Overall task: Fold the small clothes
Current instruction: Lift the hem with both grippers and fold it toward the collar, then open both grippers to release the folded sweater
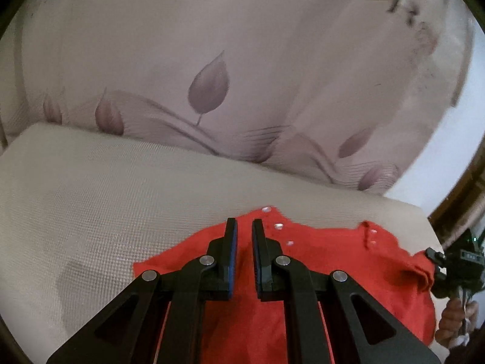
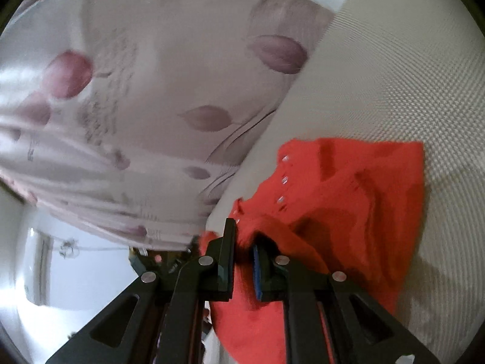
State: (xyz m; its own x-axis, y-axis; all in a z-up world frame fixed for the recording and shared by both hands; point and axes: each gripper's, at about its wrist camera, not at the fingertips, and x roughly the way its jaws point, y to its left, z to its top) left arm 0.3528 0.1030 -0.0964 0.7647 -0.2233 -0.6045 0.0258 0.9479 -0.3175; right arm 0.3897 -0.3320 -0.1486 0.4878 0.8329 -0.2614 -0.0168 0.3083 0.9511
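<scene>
— Cream woven mattress cover [image 1: 127,188] fills most of the left wrist view, yes?

— Yes, textured and pale, with a pinkish curtain printed with mauve leaves [image 1: 209,88] hanging along its far edge.

— And the garment?

— A small red knit garment with a row of pale snap buttons [image 1: 348,257] lies rumpled on the near right part of the mattress cover, reaching close to its far edge. The buttons run along one border near the far side.

— What of the left gripper [image 1: 244,227]?

— Its black jaws with blue pads stand narrow, a slim gap between them. It hangs over the red cloth, and nothing shows between the fingers.

— The right gripper [image 2: 244,233]?

— Jaws narrow too, and a bunched fold of the red garment sits pinched between the pads in its own view. From the left wrist view it appears at the far right edge, at the garment's corner, with a hand [image 1: 454,321] below it.
</scene>
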